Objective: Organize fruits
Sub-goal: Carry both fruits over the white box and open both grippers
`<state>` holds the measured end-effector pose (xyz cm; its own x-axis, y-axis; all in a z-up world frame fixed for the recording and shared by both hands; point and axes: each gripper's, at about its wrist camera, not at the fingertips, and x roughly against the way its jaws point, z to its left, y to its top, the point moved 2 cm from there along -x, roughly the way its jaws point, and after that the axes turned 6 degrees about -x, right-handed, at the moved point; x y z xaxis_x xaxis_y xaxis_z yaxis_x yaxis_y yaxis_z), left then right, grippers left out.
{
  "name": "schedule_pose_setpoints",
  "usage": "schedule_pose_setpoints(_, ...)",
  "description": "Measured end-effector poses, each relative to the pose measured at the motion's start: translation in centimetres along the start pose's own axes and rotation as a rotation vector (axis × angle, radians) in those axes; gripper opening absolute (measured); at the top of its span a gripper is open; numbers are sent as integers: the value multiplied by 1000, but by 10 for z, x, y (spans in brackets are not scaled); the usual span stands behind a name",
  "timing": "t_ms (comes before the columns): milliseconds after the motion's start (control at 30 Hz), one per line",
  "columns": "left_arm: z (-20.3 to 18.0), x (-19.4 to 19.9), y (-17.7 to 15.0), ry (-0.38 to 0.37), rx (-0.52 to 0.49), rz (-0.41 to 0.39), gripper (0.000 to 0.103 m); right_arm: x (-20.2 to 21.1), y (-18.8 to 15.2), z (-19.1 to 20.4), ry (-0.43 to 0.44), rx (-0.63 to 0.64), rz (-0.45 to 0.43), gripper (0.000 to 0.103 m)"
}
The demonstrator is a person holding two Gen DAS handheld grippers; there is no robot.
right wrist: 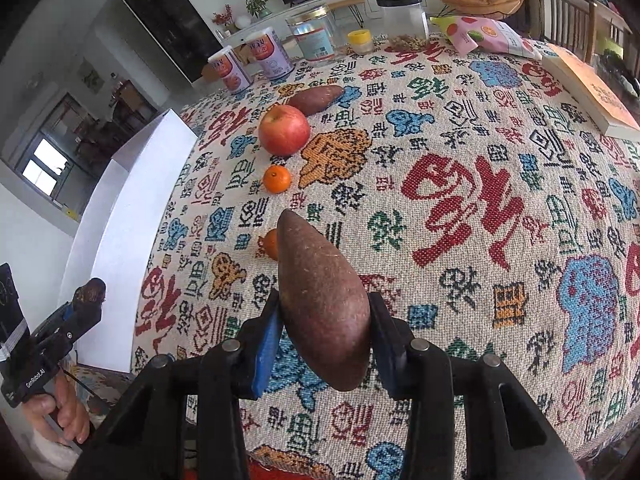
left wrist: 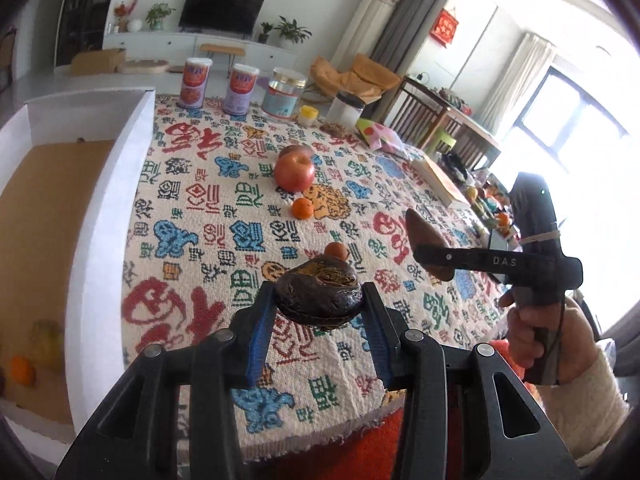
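Observation:
My left gripper (left wrist: 319, 306) is shut on a dark wrinkled fruit (left wrist: 318, 298) and holds it above the near table edge; it also shows in the right wrist view (right wrist: 89, 294). My right gripper (right wrist: 326, 322) is shut on a reddish-brown sweet potato (right wrist: 322, 304), lifted over the tablecloth; it also shows in the left wrist view (left wrist: 428, 240). On the cloth lie a red apple (right wrist: 284, 130), a second sweet potato (right wrist: 316, 98) behind it, a tangerine (right wrist: 277, 179) and a smaller orange fruit (right wrist: 272, 243).
A white box (left wrist: 108, 216) with a brown floor stands left of the table and holds an orange fruit (left wrist: 21, 370). Two cans (left wrist: 216, 84), a glass jar (left wrist: 284, 94), a black-lidded jar (left wrist: 346, 108), a snack bag (right wrist: 488, 34) and a book (right wrist: 592, 96) line the far and right edges.

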<state>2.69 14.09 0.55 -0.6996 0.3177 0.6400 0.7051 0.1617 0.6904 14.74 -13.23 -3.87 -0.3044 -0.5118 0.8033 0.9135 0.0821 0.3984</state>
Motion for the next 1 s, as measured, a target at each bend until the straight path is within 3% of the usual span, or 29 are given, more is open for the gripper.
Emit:
schedule_pose_setpoints(100,16,42,11,35,41,-89,43,0,2,57,114,52,5,42)
schedule_pose_setpoints(233,63,84,19,211,95,-185,44,-15,5,147,278,130,42,42)
schedule_pose_setpoints(367,139,92,6,392,235,-152,43,-48,-2,235,383,218,104,42)
schedule_pose_setpoints(533,208,87,-27,583,363,-78,44,-109,-32,314,405,312,205,42)
schedule_pose_setpoints(767,236,81,-51,671,425,-34,46,-172,-48,353,332,379,256,44)
schedule_pose_setpoints(900,227,85,-40,691,406,-77,74,-161,-32,345,362,348,188,44)
schedule_pose_setpoints(1000,209,86,-24,665,369,-143,82,-125,-18,330,363,354,70,48)
